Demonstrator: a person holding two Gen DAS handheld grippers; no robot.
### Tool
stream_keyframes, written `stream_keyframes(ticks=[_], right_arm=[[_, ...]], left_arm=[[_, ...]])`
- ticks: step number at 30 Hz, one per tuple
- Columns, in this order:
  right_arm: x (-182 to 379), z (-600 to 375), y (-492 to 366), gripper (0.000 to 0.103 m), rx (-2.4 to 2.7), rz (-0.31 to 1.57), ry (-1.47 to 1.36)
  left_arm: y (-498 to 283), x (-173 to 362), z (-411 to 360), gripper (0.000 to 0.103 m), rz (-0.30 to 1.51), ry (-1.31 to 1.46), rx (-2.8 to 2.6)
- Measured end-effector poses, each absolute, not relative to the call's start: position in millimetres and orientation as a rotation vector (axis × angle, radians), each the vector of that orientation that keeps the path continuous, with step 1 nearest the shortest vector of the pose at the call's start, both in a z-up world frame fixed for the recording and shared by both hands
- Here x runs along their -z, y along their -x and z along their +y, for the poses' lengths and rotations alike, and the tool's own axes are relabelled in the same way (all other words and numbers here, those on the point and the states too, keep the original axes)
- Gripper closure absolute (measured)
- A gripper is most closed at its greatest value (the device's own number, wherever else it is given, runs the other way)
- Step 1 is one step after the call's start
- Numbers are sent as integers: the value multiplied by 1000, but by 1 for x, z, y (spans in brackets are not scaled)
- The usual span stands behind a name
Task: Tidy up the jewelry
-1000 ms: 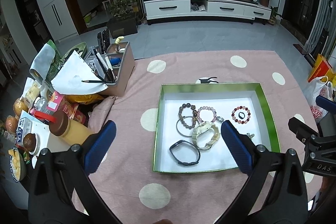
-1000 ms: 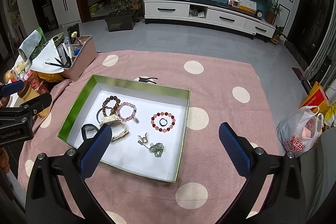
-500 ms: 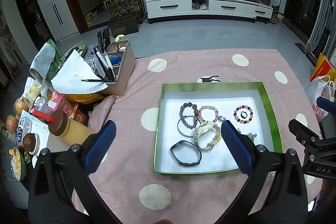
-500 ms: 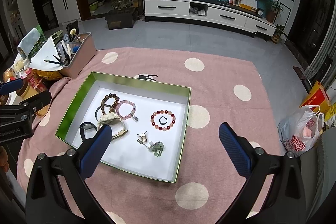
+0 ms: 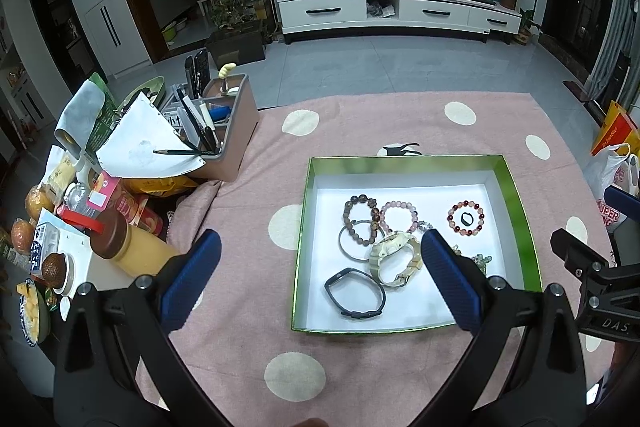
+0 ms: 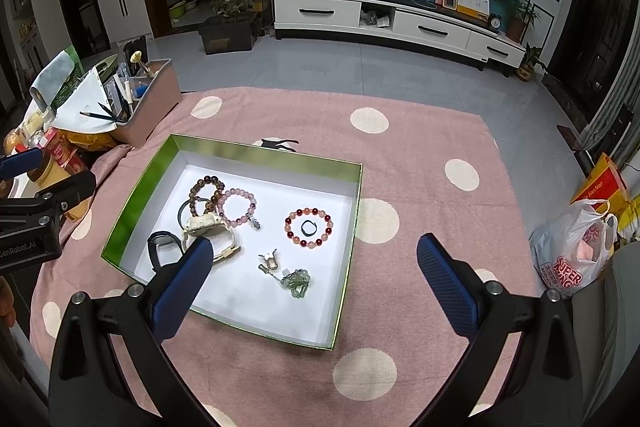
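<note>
Right, both of your tools hang above the counter with nothing between the fingers: the left tool [image 5: 320, 279] spread wide, the right tool [image 6: 316, 275] just as wide. You look to be holding them high and back so each camera takes in the whole box [image 5: 306, 227].

All the jewelry I can see lies inside that green-walled, white-floored box on the pink dotted cloth [image 6: 420, 155]. On its left side you've got a cluster: the brown beads [image 5: 360, 217] overlapping a thin bangle [image 5: 352, 243], the pink beads [image 5: 396, 217] touching them, and the cream watch [image 5: 396, 259] lying across the lot. The black band [image 5: 354, 293] sits just in front, near the watch.

Apart on the right, the red beads [image 6: 309, 227] ring a small black ring [image 6: 308, 227] neatly. Nearer you, a pendant [image 6: 269, 261] and green charm [image 6: 298, 283] lie strung together, alone on the white floor.

So 2 readings fit: jewelry gathered in and done, or a tangled left cluster awaiting sorting. I can't say which.
</note>
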State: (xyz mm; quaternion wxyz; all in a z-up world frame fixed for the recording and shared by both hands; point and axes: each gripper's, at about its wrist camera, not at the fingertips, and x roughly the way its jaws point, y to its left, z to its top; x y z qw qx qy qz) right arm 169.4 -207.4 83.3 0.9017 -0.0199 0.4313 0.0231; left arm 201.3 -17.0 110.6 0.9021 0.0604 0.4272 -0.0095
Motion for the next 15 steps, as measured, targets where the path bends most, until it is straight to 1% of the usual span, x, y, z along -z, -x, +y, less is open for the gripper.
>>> stream_keyframes(ticks=[15], right_arm=[[-79,-204,-170,1,-50,893,49]], left_arm=[[-200,-107,-17,2,879,-129,22]])
